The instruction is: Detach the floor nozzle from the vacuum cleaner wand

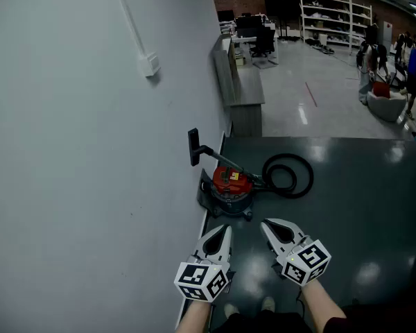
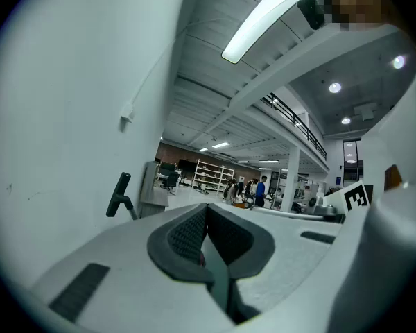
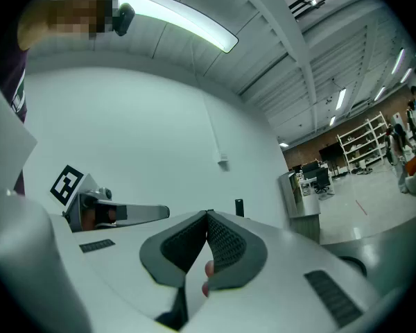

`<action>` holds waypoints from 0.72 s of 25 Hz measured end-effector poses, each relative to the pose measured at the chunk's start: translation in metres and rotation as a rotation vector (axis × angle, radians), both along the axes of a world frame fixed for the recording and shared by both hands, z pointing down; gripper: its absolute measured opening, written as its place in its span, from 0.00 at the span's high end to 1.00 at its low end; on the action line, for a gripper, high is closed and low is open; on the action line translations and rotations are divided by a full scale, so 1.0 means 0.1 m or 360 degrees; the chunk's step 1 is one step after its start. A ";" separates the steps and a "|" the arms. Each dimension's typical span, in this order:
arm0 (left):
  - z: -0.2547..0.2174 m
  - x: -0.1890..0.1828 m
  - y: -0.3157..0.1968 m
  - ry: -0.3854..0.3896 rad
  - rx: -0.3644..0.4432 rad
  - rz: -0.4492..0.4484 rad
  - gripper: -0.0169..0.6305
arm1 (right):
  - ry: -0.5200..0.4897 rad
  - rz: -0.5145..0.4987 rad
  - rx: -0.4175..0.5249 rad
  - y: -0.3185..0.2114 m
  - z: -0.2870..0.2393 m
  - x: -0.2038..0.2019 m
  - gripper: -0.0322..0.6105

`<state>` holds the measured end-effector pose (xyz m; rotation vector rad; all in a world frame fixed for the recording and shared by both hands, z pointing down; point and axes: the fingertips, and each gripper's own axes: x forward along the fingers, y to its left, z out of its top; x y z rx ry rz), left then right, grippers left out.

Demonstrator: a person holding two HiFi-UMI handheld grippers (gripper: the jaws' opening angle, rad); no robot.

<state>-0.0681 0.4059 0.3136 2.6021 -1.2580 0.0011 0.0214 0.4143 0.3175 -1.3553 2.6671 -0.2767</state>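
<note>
A red canister vacuum cleaner stands on the dark floor by the white wall. Its wand slants up from it to the black floor nozzle, which rests against the wall. A black hose coils to the right of the canister. My left gripper and right gripper hover side by side near me, short of the vacuum, both shut and empty. The floor nozzle also shows in the left gripper view beyond the left gripper. In the right gripper view the floor nozzle peeks over the right gripper.
A white wall runs along the left with a cable duct and a small box. A grey counter stands beyond the vacuum. Farther back are shelves, desks and several people at the right.
</note>
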 end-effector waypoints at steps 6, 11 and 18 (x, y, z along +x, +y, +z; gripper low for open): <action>0.05 0.10 0.01 0.0005 -0.0023 -0.0025 0.97 | 0.0005 -0.0028 -0.0005 0.02 0.05 0.12 0.92; 0.12 0.25 0.00 -0.0011 -0.0042 -0.0047 0.97 | -0.0024 -0.0051 -0.0014 -0.01 0.09 0.26 0.92; 0.20 0.48 -0.02 -0.0016 -0.0070 -0.0075 0.97 | -0.0048 -0.0110 -0.0058 -0.04 0.21 0.47 0.92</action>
